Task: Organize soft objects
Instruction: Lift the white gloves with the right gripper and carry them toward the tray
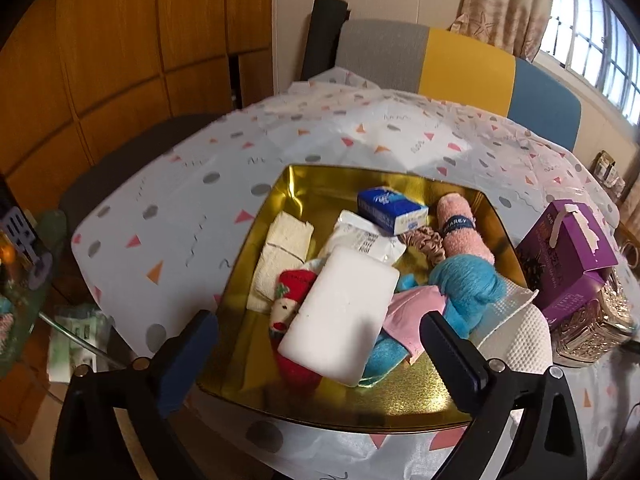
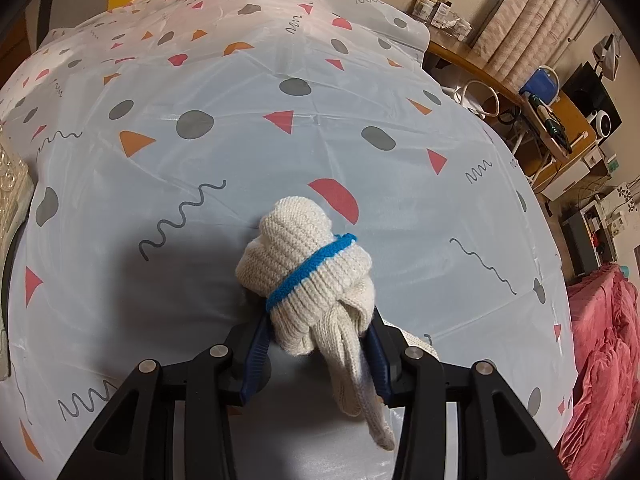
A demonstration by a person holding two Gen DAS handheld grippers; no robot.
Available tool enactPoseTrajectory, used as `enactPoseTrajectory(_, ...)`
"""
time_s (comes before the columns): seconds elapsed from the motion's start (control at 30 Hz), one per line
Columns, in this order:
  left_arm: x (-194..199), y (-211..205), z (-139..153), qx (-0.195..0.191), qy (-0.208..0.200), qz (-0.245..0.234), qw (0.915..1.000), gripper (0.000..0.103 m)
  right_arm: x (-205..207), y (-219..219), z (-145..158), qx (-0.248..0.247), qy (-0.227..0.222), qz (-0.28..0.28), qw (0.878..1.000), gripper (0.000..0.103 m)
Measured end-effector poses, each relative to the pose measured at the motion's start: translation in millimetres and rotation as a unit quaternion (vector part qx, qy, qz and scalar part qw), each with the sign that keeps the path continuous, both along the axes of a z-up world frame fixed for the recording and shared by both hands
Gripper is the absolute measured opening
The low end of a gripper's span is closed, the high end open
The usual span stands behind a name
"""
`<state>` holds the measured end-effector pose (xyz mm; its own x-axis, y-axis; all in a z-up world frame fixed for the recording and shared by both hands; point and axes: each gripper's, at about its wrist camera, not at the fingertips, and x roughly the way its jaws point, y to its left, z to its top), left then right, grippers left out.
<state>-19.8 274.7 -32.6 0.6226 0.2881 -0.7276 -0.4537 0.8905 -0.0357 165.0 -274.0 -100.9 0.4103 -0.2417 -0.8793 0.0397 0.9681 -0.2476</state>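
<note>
Gold tray (image 1: pixel 256 364) on table (image 1: pixel 168 216) holds white sponge (image 1: pixel 340 316), blue tissue pack (image 1: pixel 390 209), pink roll (image 1: pixel 464 232) & blue plush (image 1: pixel 466 284) w/ left tool (image 1: pixel 320 332) spread wide above, nothing gripped; right tool (image 2: pixel 320 338) clamps knit glove bundle (image 2: pixel 308 272) on table.

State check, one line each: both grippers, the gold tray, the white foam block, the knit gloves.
Left gripper: open, empty, above the tray.
Right gripper: shut on the rolled cream knit gloves with a blue band.
Square gold tray: on the table, holding a pile of soft items.
White rectangular foam block: lying tilted atop the pile, free of the fingers.
Blue tissue pack: sealed, in the tray.
</note>
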Motion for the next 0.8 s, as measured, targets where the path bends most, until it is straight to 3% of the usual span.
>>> enactPoseTrajectory(0.43, -4, -24, 10, 0.018, -0.01, -0.023, 0.9995, 0.103, 0, 1, 1, 0.001, 0.002, 0.0, 1.0, 0.043)
enactPoseTrajectory(0.63, -3, -33, 12, 0.026, -0.012, -0.047, 0.9985, 0.103, 1, 4, 4, 0.056, 0.001, 0.026, 0.998, 0.042)
enactPoseTrajectory(0.7, -3, -31, 10, 0.018, -0.01, -0.054, 0.9983, 0.103, 1, 11, 3, 0.054, 0.003, 0.043, 0.998, 0.042)
enactPoseTrajectory(0.8, -3, -26, 8, 0.012, -0.007, -0.053, 0.9985, 0.103, 5, 1, 6, 0.088, 0.015, 0.009, 0.996, 0.042)
